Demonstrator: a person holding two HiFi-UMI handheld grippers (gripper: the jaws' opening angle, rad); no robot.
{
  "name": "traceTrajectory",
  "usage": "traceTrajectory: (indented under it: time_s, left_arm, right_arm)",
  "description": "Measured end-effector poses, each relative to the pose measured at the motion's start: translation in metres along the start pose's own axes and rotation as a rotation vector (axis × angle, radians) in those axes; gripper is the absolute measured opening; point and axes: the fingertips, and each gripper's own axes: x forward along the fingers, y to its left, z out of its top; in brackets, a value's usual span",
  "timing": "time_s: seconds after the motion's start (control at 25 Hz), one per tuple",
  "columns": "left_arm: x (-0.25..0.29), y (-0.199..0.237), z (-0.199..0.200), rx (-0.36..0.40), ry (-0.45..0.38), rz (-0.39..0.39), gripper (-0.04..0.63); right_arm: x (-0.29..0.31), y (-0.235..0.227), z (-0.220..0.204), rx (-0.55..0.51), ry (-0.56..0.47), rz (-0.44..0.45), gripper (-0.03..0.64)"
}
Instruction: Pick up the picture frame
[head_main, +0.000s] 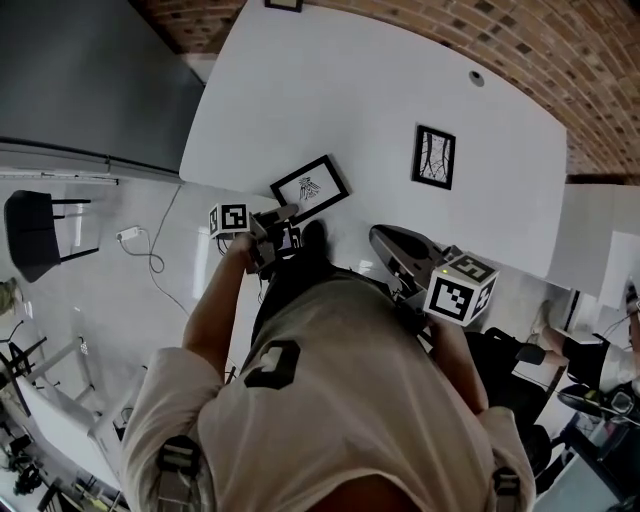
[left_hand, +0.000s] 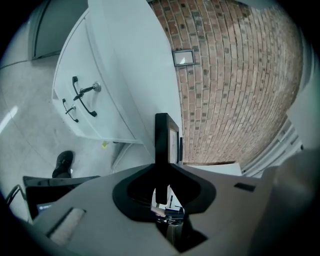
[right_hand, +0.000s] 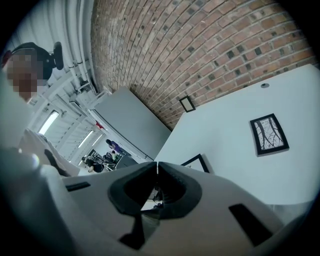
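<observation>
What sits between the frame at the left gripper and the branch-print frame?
Nothing: the head view shows bare white table between near frame and branch-print frame.

picture frame (left_hand: 161, 145) shows nearly edge-on, its picture unreadable; small frame (head_main: 283, 4) cut off by head view's top edge.

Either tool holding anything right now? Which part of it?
The left tool is clamped on the picture frame, on its black edge, seen edge-on between the jaws. The right tool is shut and empty.

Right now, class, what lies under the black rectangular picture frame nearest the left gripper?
The white table shows around the black rectangular picture frame; the surface directly beneath it is covered.
</observation>
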Motion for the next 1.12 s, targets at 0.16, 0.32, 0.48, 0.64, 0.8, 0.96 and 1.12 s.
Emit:
traceTrajectory:
  time_s: [0.16, 0.32, 0.48, 0.64, 0.8, 0.96, 1.12]
  left_arm:
    - [-0.003, 0.002, -0.003, 0.003, -0.018, 0.031, 0.077]
    - [-0.003, 0.002, -0.007, 0.003, -0.047, 0.054, 0.077]
    - [-0.007, 0.003, -0.018, -0.013, -0.081, 0.067, 0.077]
    - [-0.012, 0.004, -0.028, -0.017, -0.092, 0.083, 0.077]
    - [-0.014, 0.0, -0.036, -0.013, -0.12, 0.094, 0.075]
    - [-0.014, -0.013, -0.043, 0.008, -0.147, 0.078, 0.072]
    - [-0.01, -0.032, -0.05, 0.044, -0.149, 0.048, 0.067]
  right_arm:
    - [-0.022, -0.008, -0.004, 0.023, -0.03, -0.015, 0.006]
    - [-0.041, -0.016, -0.009, 0.047, -0.064, -0.017, 0.006]
    - [-0.055, -0.018, -0.012, 0.052, -0.09, -0.015, 0.006]
    - [-0.066, -0.02, -0.017, 0.07, -0.118, -0.013, 0.006]
    - [-0.081, -0.022, -0.026, 0.084, -0.148, -0.002, 0.006]
    - [-0.096, -0.022, -0.038, 0.097, -0.168, 0.0, 0.006]
    - [-0.099, -0.023, -0.048, 0.117, -0.179, 0.008, 0.006]
